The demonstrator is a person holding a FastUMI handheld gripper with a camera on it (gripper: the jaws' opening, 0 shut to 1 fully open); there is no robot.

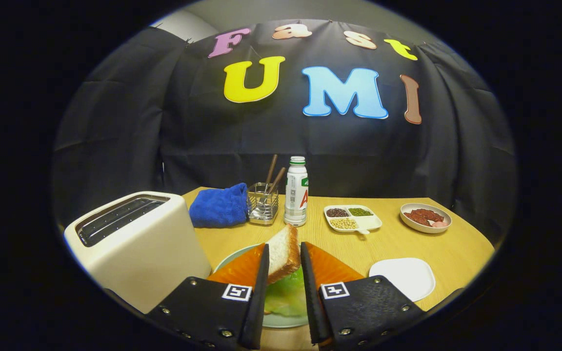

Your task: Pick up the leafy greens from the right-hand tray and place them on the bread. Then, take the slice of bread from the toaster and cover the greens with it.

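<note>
**Inspector:** Bread slice [282, 252] sits tilted between the gripper [283, 263] fingers, both pressing its sides, above the leafy greens [288, 295] on the pale green plate [281, 319].

**Clerk:** Surroundings?

**Inspector:** Toaster [137, 243] stands just left of the plate. White tray [404, 276] lies to the right of the fingers. Beyond them: blue cloth [219, 206], utensil holder [263, 203], bottle [296, 191], divided dish of beans [352, 218], and a bowl [426, 217], all on the wooden table [408, 243].

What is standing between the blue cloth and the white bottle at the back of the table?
In the gripper view, a wire holder with utensils stands between the blue cloth and the white bottle. The claw holds the bread slice.
</note>
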